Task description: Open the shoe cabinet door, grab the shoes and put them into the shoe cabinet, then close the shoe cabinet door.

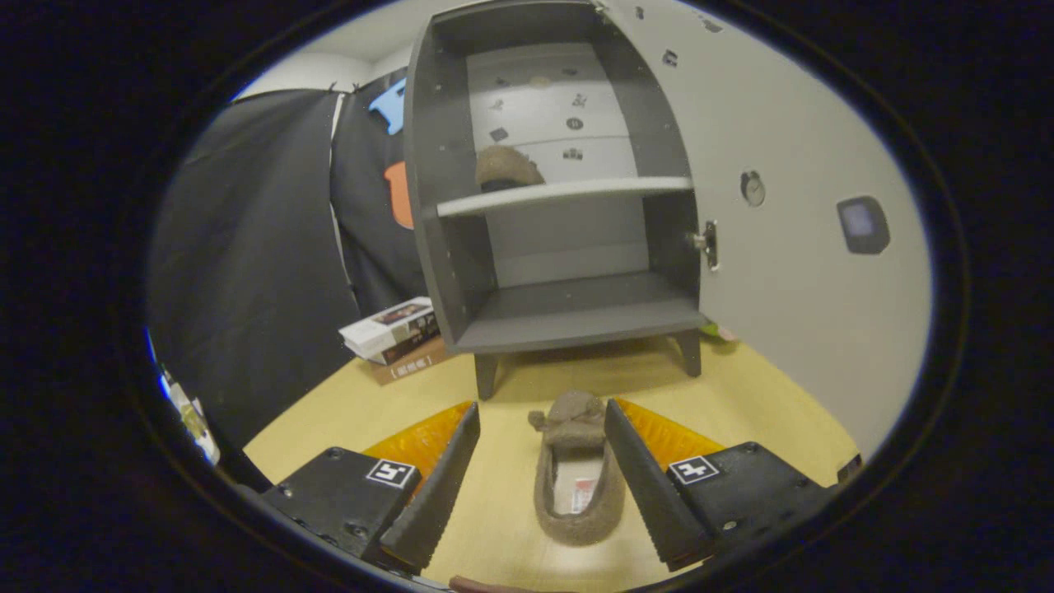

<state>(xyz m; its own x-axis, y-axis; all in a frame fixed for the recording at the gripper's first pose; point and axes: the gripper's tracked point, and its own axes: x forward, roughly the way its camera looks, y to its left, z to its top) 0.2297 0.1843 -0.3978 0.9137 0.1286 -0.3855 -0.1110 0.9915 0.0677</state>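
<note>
My tongs (539, 461) are spread wide, gripping nothing. The slipper (576, 478) lies between them on the table (741, 387), lengthwise, toe toward the open shoe cabinet (568, 317) beyond.

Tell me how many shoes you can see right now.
2. One shoe lies on the table between the open gripper fingers, nearer the right one. The other shoe sits on the cabinet's upper shelf; its lower part is hidden by the shelf edge.

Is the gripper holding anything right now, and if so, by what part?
Nothing is held. The gripper is open, its fingers on either side of the slipper lying on the table, not pressing on it.
</note>
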